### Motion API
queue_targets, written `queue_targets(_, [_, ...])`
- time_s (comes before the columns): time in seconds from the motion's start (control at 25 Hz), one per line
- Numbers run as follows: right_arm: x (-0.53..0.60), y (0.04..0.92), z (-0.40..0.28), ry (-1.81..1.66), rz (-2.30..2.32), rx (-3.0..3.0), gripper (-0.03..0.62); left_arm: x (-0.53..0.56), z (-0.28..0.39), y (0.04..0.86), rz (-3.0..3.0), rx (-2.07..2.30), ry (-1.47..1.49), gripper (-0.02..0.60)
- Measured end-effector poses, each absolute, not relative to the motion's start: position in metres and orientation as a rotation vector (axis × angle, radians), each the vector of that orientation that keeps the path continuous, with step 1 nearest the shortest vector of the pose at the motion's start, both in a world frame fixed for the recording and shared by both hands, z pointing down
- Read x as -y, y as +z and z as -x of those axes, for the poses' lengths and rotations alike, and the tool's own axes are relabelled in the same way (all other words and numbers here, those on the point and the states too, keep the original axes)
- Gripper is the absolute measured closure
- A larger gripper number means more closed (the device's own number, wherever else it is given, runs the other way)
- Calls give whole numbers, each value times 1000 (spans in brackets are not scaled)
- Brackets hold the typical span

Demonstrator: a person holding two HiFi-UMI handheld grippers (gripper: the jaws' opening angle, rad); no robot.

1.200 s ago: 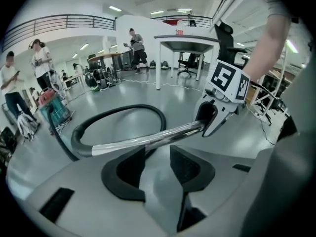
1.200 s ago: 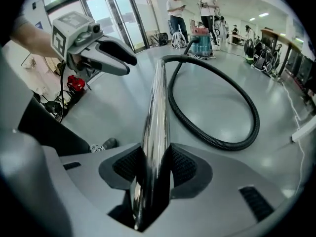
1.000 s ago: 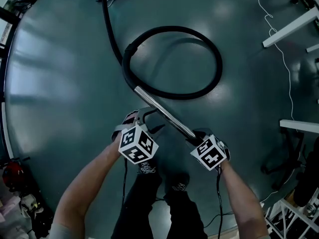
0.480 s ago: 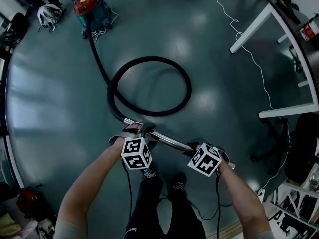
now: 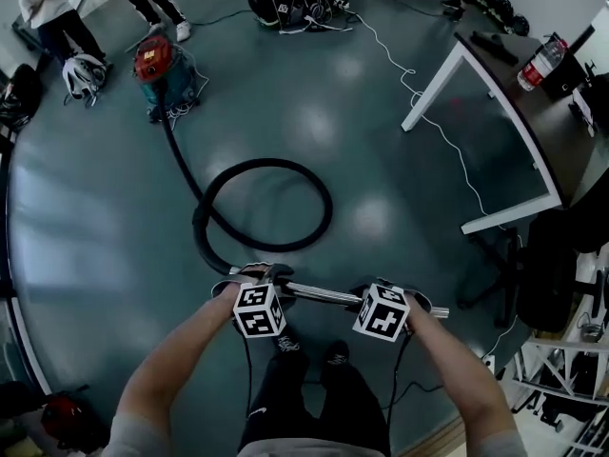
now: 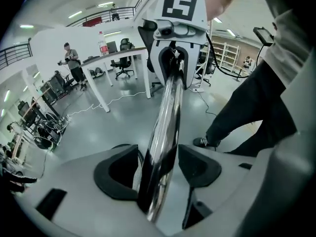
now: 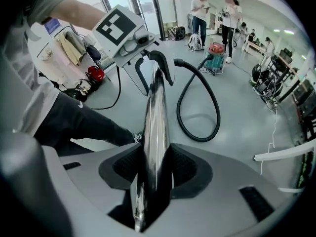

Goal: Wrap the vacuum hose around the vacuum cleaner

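Grip: metal tube (image 5: 319, 294) clamped in the jaws of left gripper (image 5: 255, 276) and right gripper (image 5: 381, 291), held off the floor | Hose (image 5: 205, 201): looped on the floor, away from vacuum cleaner (image 5: 157, 69) | Progress: nothing wrapped; all winding left.

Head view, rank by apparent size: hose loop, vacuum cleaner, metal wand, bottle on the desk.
1. hose loop, clearly largest.
2-3. metal wand and vacuum cleaner: unsure; the wand is longer but thin, the vacuum bulkier but farther off.
4. bottle, smallest.
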State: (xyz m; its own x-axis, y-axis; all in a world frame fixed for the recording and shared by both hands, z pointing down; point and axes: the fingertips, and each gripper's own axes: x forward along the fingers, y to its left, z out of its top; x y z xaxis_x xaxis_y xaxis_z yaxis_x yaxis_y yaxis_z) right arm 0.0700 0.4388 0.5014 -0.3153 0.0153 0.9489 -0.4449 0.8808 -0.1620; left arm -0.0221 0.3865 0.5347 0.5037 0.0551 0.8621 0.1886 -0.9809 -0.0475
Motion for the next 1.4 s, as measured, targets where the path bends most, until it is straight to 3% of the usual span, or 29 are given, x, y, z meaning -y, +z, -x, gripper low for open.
queue_targets(0.4, [-432,427,-84,319,-205,1800,428,-407,-21,475,2709,277,-1410,324])
queue_targets(0.44, [-428,423,-90,297,-187,1792,428,-406,-28,472,2718,271,-1405,338])
queue_targets(0.52, [-417,416,-102,261,-154,1787,428,-403,-39,465,2709,268,-1414,426])
queue_targets(0.56, [-413,412,-108,252,-138,1790,428,-401,-44,462,2709,269,-1427,430])
queue_targets(0.84, [-381,396,-157,133,-34,1832,428,-380,-89,437,2776,179,-1563,431])
queue_targets(1.08, [-332,379,-195,-314,-22,1878,427,-349,-129,429,2862,-7,-1646,432])
queue_targets(1.2, [-319,366,-211,-444,-55,1885,379,-344,-145,427,2875,-70,-1674,433])
queue_targets(1.4, [-312,344,-223,-550,-28,1881,378,-339,-160,421,2857,-122,-1715,435])
